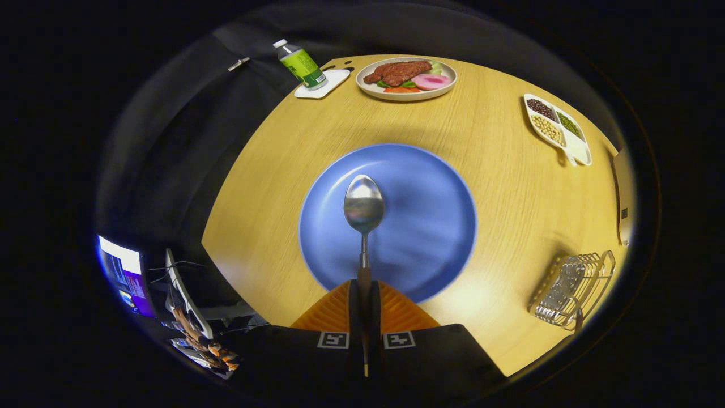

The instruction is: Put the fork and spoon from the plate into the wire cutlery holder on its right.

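Gripper: the handheld two-finger gripper [363, 292] points forward and somewhat downward, its black body low in the gripper view.
Fingers: two ribbed orange fingers [334, 309] taper together to a narrow tip.
Jaws: closed, with both inner faces pressing on the dark handle of the silver metal spoon [363, 209].
Hold: the spoon sticks straight out ahead of the fingertips, bowl foremost, in line with the fingers.

A round wooden worktop [498, 170] carries a green-labelled bottle [300, 63] standing on a white coaster [334, 80] at its far edge. Just beside it sits a dish of meat and vegetables [406, 78]. Well apart, a white divided tray [558, 127] holds beans. A lit screen [126, 275] shows off the worktop.
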Motion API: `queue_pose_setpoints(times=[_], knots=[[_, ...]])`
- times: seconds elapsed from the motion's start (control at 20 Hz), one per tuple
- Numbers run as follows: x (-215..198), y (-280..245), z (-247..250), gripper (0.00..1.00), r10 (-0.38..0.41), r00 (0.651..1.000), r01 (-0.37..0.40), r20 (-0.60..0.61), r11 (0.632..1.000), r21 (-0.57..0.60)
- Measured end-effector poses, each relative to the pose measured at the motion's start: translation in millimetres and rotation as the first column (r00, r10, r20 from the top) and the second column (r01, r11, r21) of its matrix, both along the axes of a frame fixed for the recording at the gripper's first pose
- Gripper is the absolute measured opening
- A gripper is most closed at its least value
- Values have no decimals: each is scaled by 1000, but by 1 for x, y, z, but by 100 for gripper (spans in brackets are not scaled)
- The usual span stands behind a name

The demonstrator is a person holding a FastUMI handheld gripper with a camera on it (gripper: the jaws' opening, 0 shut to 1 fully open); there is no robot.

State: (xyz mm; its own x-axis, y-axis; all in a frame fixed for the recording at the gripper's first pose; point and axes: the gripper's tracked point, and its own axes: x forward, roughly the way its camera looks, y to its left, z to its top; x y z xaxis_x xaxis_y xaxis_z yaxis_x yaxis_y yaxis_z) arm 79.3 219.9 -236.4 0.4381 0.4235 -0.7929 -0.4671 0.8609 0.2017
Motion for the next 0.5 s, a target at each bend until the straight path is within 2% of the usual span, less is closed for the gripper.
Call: queue_pose_setpoints(times=[0.25,0.5], knots=[[-19,-71,53,7,-4,1000,5,22,999,-35],[-31,-152,90,7,-65,997,68,32,993,-99]])
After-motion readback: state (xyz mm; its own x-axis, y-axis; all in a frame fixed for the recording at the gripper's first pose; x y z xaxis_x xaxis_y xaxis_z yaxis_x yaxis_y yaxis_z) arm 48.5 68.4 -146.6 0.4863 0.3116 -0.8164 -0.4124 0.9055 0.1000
